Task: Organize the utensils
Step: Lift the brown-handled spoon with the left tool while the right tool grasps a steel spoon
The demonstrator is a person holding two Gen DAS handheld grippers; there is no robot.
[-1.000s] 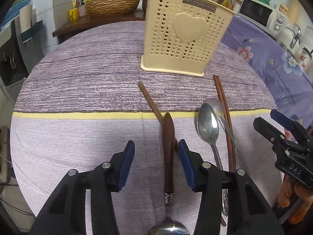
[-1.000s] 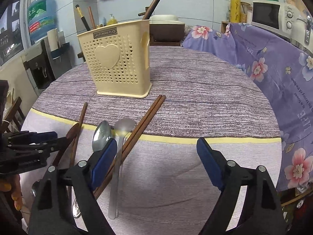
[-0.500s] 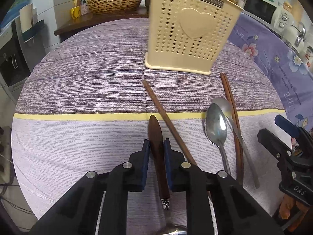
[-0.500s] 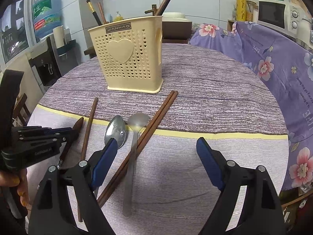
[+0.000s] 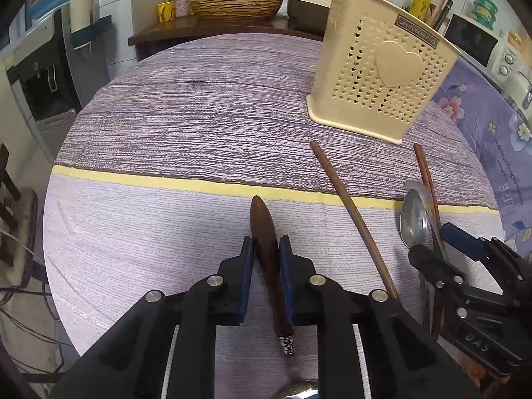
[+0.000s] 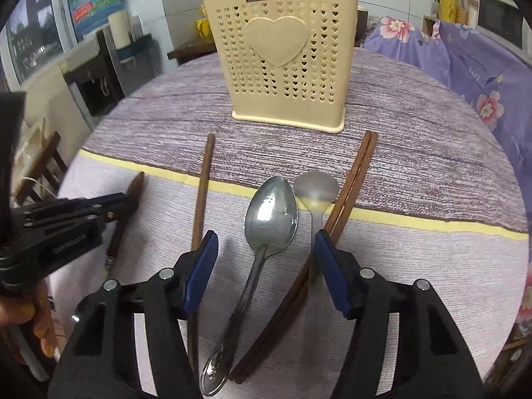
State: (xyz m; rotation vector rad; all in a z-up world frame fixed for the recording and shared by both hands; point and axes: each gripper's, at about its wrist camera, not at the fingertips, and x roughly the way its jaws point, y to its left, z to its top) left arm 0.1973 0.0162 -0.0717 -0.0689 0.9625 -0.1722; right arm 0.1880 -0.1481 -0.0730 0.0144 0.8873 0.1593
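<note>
Fingers of your left gripper (image 5: 266, 249) clenched the wooden-handled spoon (image 5: 266, 232); your right gripper (image 6: 266, 259) was closing around the steel spoon (image 6: 271, 209), not touching it.

We grip a wooden-handled spoon (image 5: 266, 249)
Our left gripper (image 5: 266, 249) clamps its handle; beige holder (image 5: 379, 76) stands beyond on the bench (image 5: 199, 99).
</note>
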